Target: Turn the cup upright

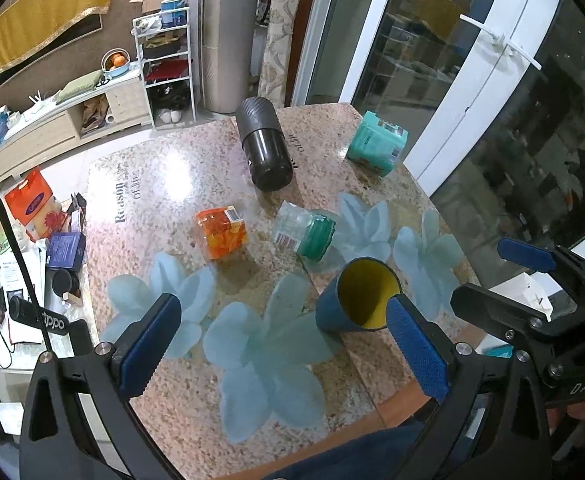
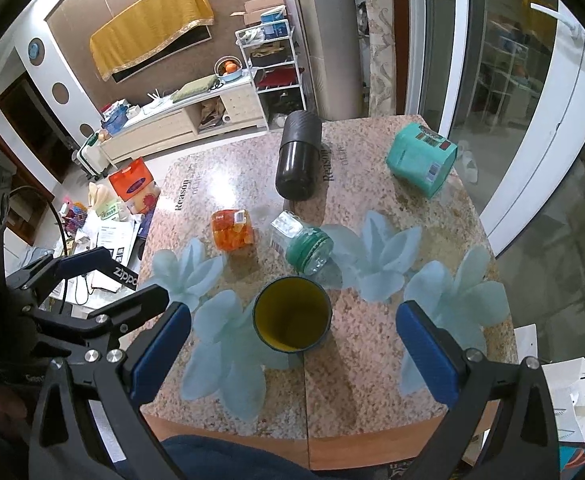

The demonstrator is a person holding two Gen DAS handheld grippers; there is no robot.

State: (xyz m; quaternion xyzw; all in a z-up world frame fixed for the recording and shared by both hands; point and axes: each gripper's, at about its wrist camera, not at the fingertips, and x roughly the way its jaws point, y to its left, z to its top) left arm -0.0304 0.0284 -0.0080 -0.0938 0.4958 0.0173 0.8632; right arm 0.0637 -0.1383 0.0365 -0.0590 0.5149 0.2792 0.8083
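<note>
**A:** While both sets of jaws are spread wide with nothing in them, where's the cup (image 2: 291,314) sitting?

**B:** On the bench (image 2: 372,368), mouth up, yellow inside. For the right gripper (image 2: 294,354) it's between the jaws, just ahead of the tips. For the left gripper (image 1: 282,344) it's off-centre, right by the right-hand pad (image 1: 416,350), partly behind it.

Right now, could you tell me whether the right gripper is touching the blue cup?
Apart. The right wrist view shows the cup standing between the open right gripper fingers, with bare table on both sides.
</note>
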